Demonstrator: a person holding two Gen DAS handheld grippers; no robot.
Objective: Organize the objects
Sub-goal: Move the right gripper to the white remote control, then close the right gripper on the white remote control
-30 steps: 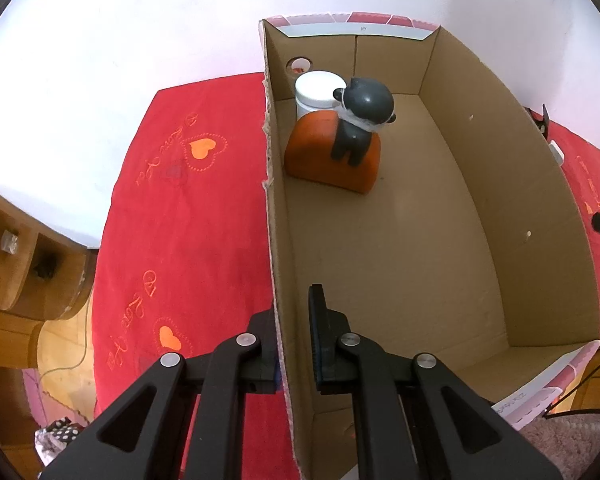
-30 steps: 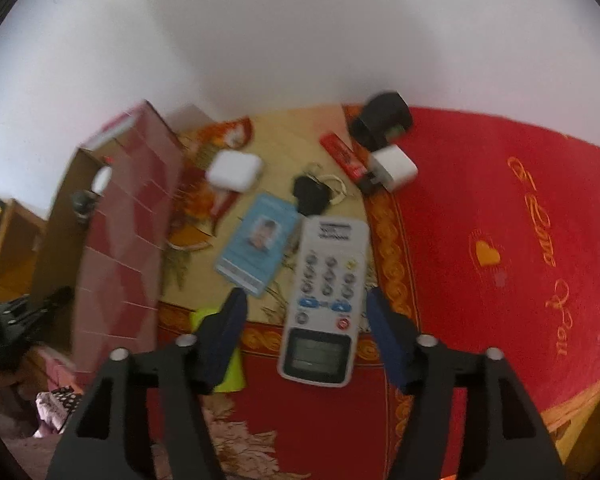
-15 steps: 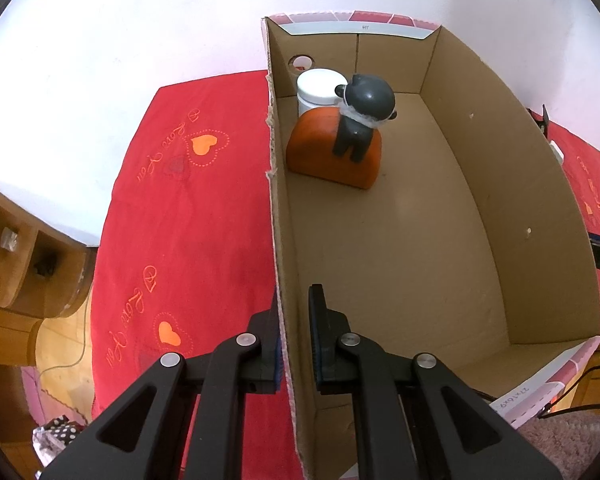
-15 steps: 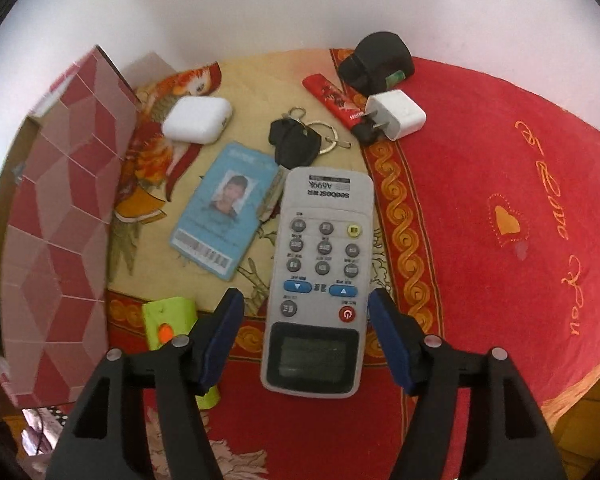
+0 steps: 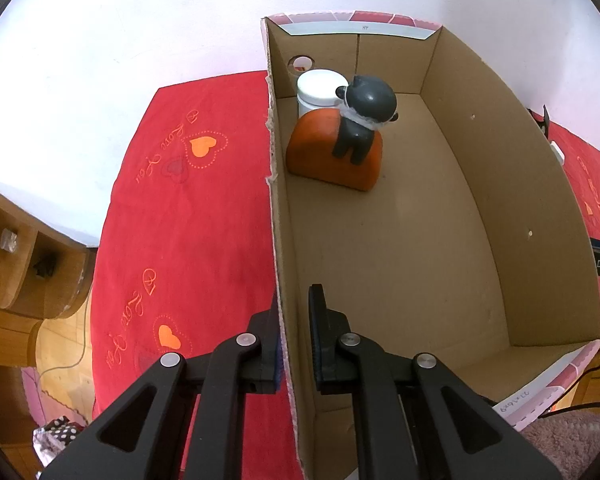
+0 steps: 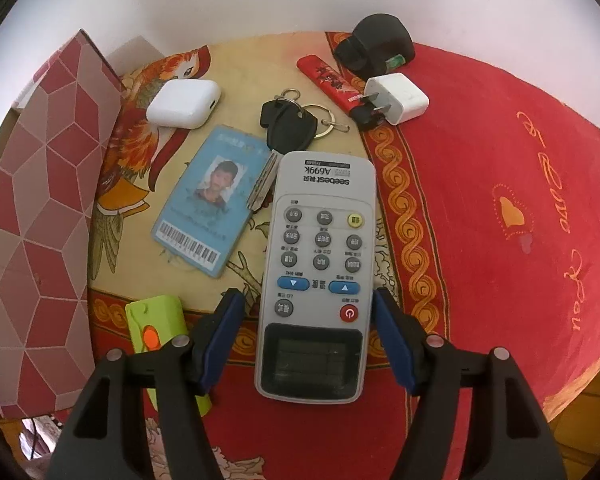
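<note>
Cardboard makes the biggest thing here: an open box standing on a red cloth, and it already holds an orange block with a dark figurine on it and a white jar behind them, all in the far corner. The left gripper is pinching the near side wall of this box, one finger outside and one inside, so I judge that it steadies the box. The step in hand seems to be the picking of the next thing. In the right wrist view a grey remote control lies face up on the cloth, just beside an ID card; farther away are a bunch of keys, a white earbud case, a red lighter and a white charger plug. The right gripper has its blue pads on both sides of the remote's display end, and the jaws are opening a little; the pads appear not to touch it, though the view there is not clear. The next move calls for closing squarely on the remote's long sides, then lifting it straight so that the card and keys are not dragged.
</note>
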